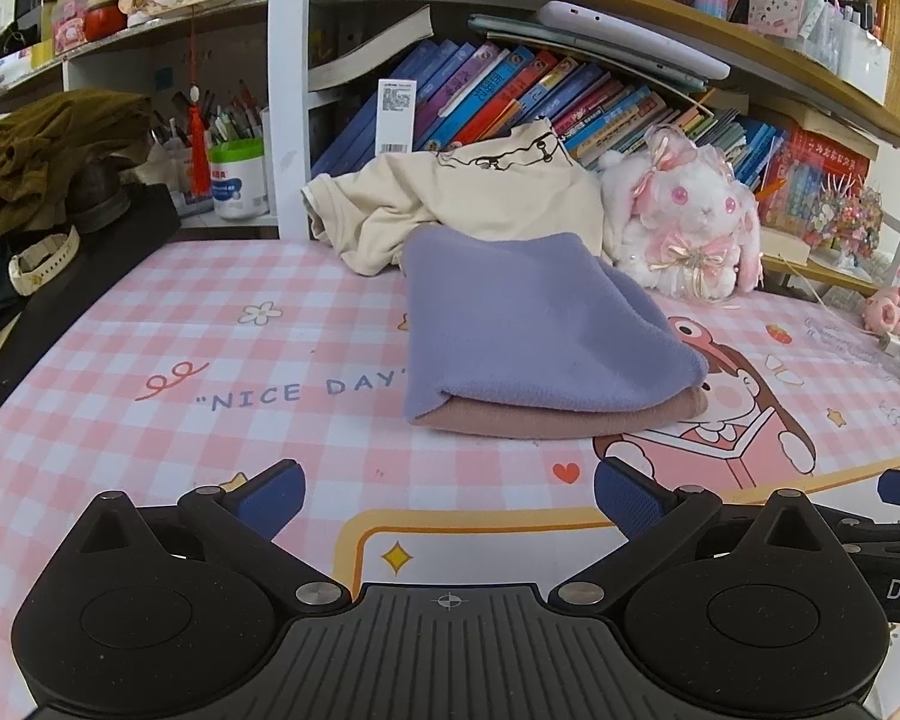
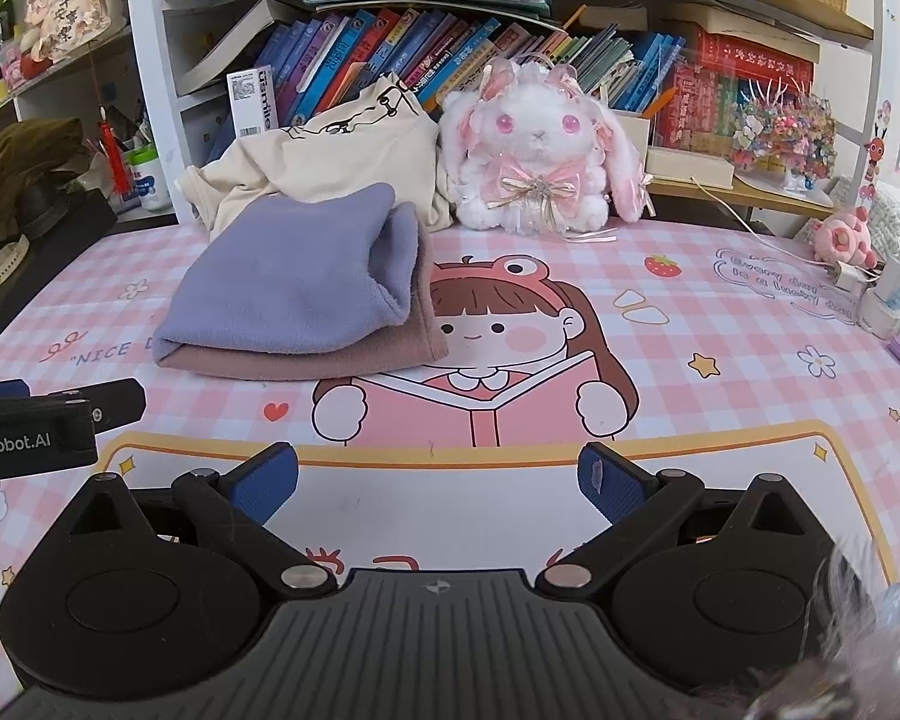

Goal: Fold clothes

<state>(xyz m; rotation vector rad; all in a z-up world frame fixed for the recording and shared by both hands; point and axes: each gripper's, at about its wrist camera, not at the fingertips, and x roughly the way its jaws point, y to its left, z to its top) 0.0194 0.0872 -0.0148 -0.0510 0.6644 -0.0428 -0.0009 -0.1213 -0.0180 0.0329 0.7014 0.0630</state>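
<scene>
Both grippers hover low over the near edge of the bench (image 2: 750,324), which is covered by a pink checked mat printed with a cartoon girl reading a book and the words "NICE DAY". The left gripper (image 1: 449,495) has its jaws spread wide with nothing between the blue pads, and the right gripper (image 2: 438,480) likewise has its jaws spread and empty; the two sit side by side, each one's fingertip edging into the other's view. Farther in, left of the printed girl, lies a folded lavender cloth (image 2: 294,282) resting squarely on top of a folded dusty-pink cloth (image 2: 330,360), whose edge shows along the near and right sides of the stack. Just behind that stack, at the far side of the bench, a cream garment (image 2: 324,162) with a dark line drawing sits in a loose, crumpled heap against the bookshelf (image 2: 150,90). To the right of the heap, touching it, a white and pink plush rabbit (image 2: 540,162) sits upright with a ribbon bow on its chest. At the far left an olive-brown garment (image 1: 36,156) is bunched on a dark object, with a wristwatch (image 1: 42,264) beside it.
</scene>
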